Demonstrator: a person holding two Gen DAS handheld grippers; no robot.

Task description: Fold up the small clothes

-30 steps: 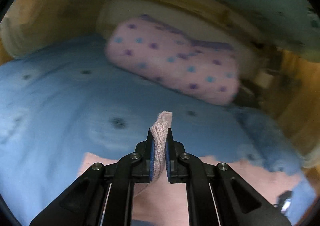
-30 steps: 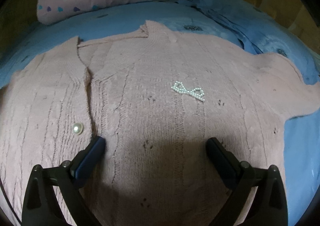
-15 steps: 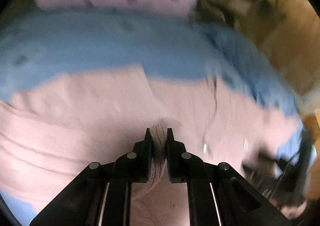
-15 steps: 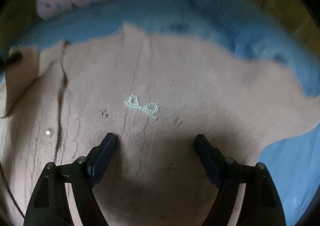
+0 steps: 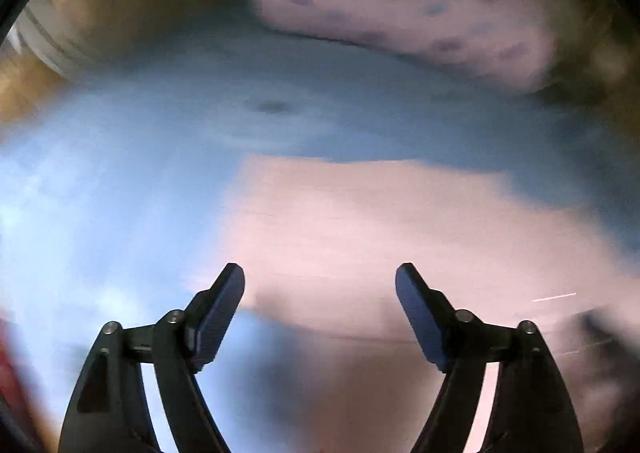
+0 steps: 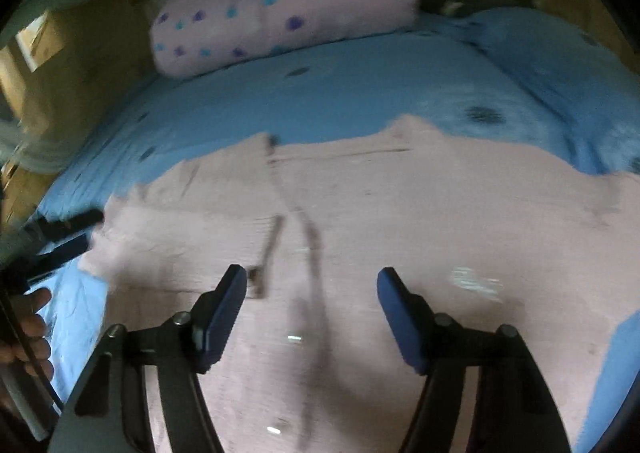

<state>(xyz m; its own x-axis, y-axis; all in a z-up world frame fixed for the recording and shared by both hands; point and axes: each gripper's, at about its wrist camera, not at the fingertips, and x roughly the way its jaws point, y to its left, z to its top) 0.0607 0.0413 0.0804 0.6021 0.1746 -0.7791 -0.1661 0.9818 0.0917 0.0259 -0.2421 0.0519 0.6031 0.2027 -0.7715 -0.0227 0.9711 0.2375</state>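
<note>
A blue bedspread (image 6: 340,101) is covering the bed, with a pale pink pillow (image 6: 280,9) dotted in hearts lying at the far end. The pink knitted cardigan (image 6: 400,221) is lying flat on the bedspread in front of both cameras, its front opening running down the middle and one side panel sitting folded in over the body at the viewer's left, as far as the blur lets one judge. The right gripper (image 6: 312,295) is hovering over the cardigan's front with its fingers wide apart and nothing between them. The left gripper (image 5: 320,289) is hanging above the garment's edge, where pink meets blue, with its fingers likewise spread and empty; that view is heavily smeared. A small beaded bow (image 6: 476,281) is glinting near the right gripper. To fold well, I judge each gripper should be pinching only the top layer at a matching edge, lifting low, and laying the panel square so no ridge is forming beneath.
</note>
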